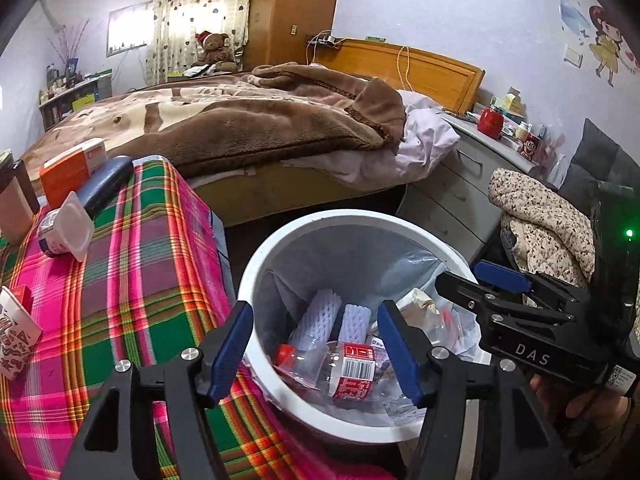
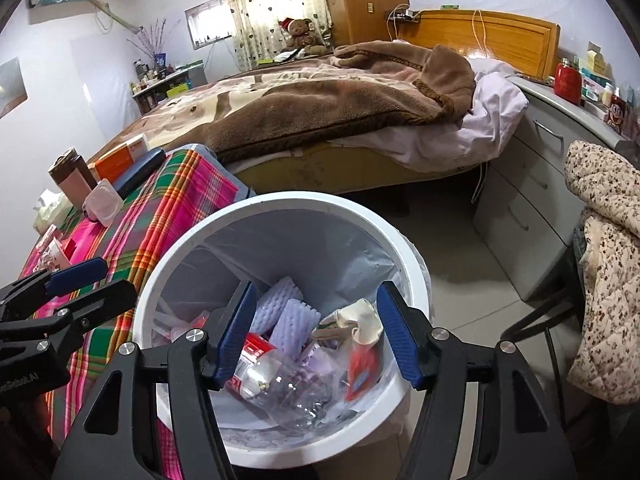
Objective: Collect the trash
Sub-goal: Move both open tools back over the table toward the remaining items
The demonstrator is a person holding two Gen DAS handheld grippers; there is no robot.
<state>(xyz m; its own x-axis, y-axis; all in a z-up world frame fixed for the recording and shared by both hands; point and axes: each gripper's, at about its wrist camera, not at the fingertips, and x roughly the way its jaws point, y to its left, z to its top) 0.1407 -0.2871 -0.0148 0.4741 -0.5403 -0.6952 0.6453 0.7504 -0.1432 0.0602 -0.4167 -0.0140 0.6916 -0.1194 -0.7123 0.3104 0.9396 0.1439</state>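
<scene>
A white trash bin (image 1: 256, 256) (image 2: 168, 264) with a clear liner stands beside the plaid-covered table. Inside lie a clear plastic bottle (image 1: 352, 368) (image 2: 280, 384) with a red label, white foam sleeves (image 1: 320, 316) (image 2: 294, 320) and crumpled wrappers (image 2: 360, 324). My left gripper (image 1: 316, 352) is open and empty above the bin's near rim. My right gripper (image 2: 316, 332) is open and empty over the bin's mouth; it also shows in the left wrist view (image 1: 464, 280) at the bin's right rim. An empty yogurt cup (image 1: 66, 228) (image 2: 102, 202) lies on the table.
The plaid cloth table (image 1: 132, 280) (image 2: 176, 196) carries an orange box (image 1: 72, 172), a dark case (image 1: 106, 188), a brown tumbler (image 2: 72, 176) and small cartons (image 1: 14, 328). A bed (image 1: 248, 120) stands behind. A grey drawer unit (image 2: 532, 192) and a chair with a floral garment (image 2: 608, 240) are at right.
</scene>
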